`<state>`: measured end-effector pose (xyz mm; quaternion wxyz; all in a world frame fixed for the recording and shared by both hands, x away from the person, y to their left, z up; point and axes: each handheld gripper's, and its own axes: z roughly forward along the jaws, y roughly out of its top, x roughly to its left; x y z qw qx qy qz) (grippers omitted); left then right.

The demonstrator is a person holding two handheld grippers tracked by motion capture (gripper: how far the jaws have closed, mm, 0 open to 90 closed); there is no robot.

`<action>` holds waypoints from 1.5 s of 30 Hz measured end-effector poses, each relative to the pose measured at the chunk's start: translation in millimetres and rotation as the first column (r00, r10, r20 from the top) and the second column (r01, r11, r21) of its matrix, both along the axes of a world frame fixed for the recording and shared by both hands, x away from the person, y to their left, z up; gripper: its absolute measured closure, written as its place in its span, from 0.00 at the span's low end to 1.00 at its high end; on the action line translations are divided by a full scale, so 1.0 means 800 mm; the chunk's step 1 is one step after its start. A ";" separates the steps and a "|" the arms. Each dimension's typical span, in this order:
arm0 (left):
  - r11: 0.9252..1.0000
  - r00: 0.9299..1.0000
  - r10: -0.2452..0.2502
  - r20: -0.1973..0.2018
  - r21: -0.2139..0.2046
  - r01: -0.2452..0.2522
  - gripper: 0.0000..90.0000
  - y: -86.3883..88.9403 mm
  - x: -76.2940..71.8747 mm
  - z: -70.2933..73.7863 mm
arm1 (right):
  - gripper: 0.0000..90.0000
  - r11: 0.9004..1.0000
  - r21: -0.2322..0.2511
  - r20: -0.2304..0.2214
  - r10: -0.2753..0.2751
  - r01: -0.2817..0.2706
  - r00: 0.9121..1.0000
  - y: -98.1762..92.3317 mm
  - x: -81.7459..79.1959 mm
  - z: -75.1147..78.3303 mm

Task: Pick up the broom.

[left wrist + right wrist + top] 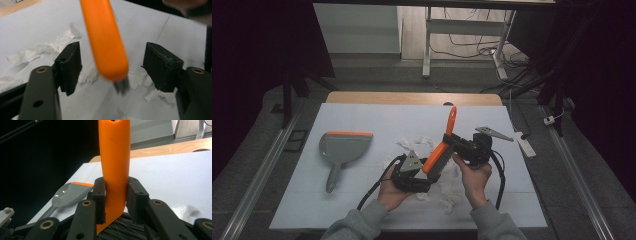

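Two views show the dustpan (343, 147); bristles (125, 227) show beneath the right gripper (115, 200).

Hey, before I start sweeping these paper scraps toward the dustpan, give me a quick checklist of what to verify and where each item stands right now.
1. Right gripper clamped on the orange brush handle: ok, both pads press on it.
2. Left gripper clear of the brush: not ok, the brush's end sits between its open jaws, though the pads are not touching it.
3. Bristles down on the table: cannot tell; in the high view the brush is tilted, handle up.
4. Dustpan ready: not ok, it lies unheld on the left, apart from the scraps.
5. Paper scraps within reach: ok, they lie around both hands.
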<state>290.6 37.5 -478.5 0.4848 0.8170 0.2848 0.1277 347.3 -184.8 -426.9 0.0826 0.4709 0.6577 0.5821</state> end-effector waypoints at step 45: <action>0.998 0.997 0.015 -0.080 0.063 -0.010 0.89 0.088 0.028 0.019 | 0.41 0.941 -0.247 0.050 0.249 -0.230 0.967 -0.027 0.003 0.011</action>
